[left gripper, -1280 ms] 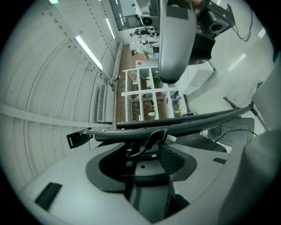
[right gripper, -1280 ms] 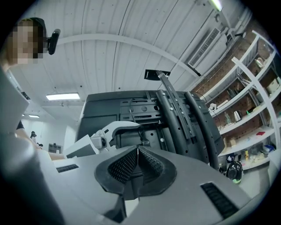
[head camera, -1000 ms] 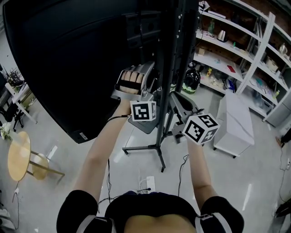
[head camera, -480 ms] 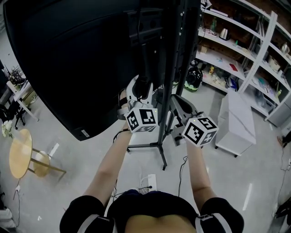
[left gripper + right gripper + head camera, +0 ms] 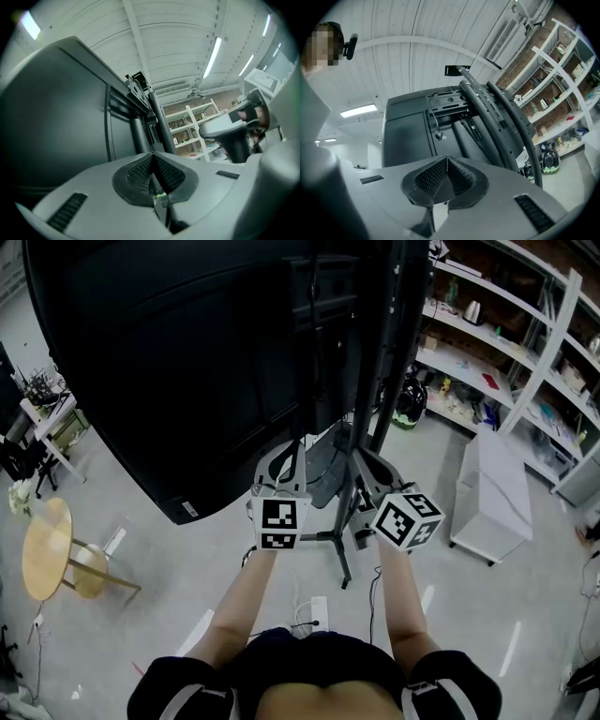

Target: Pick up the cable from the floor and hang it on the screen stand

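The black cable (image 5: 525,140) appears already draped down the screen stand (image 5: 487,110), just beyond both tongs. The left gripper (image 5: 153,164) has just closed on nothing, and the right gripper (image 5: 446,164) is shut and empty. Little seems left.

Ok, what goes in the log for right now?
left gripper: just closed, empty | right gripper: shut, empty | both at stand, behind screen
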Available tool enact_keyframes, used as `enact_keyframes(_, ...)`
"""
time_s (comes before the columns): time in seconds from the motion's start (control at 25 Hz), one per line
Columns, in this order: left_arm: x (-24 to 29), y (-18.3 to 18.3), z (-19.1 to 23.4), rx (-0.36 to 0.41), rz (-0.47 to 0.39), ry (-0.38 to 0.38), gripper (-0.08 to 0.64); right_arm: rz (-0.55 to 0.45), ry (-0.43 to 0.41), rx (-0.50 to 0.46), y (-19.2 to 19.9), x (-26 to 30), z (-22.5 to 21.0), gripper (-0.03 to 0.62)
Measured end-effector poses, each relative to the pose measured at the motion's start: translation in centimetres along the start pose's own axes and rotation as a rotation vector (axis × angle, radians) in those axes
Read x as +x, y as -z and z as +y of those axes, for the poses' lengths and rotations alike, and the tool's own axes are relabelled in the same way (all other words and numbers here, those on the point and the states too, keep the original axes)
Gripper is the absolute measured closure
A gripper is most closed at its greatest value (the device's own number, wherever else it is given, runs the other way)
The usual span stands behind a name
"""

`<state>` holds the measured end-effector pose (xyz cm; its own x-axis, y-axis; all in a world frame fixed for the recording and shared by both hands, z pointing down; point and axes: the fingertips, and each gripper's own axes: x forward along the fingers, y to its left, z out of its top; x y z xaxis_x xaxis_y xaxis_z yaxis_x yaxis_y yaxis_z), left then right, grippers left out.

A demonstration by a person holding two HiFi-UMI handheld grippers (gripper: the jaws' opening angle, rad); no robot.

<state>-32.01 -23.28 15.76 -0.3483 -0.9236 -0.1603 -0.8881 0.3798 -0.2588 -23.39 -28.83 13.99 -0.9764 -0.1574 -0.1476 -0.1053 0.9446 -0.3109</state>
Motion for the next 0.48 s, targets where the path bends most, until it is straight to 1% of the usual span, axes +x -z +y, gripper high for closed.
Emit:
enact_keyframes(0.08, -1.5, 0.7, -0.3, -0.088, 0.012, 0.037, 0.552, -0.009, 0.005, 0.022, 0.7, -0.1, 0.4, 0.566)
enact_keyframes(0.2, -3.6, 2.2, -0.8, -0.264, 0.049, 0.095, 0.552, -0.005, -0.028, 0.066, 2.4, -0.2, 1.7, 0.566)
enact_keyframes(0.24, -4.2, 2.6, -1.0, -0.310, 0.063, 0.113, 0.552, -0.003, -0.028, 0.078, 3.0, -0.4, 2.0, 0.566)
enact_keyframes(0.32, -5.5, 3.3, -1.6, -0.366, 0.091, 0.142, 0.552, 0.007, -0.003, 0.076, 4.0, -1.0, 2.3, 0.566)
enact_keyframes(0.4, -6.6, 3.8, -2.3, -0.402, 0.113, 0.162, 0.552, 0.020, 0.029, 0.060, 5.0, -1.6, 2.6, 0.568)
enact_keyframes(0.48, -7.3, 4.1, -2.7, -0.432, 0.119, 0.177, 0.552, 0.012, 0.059, 0.062, 5.6, -2.4, 2.9, 0.568)
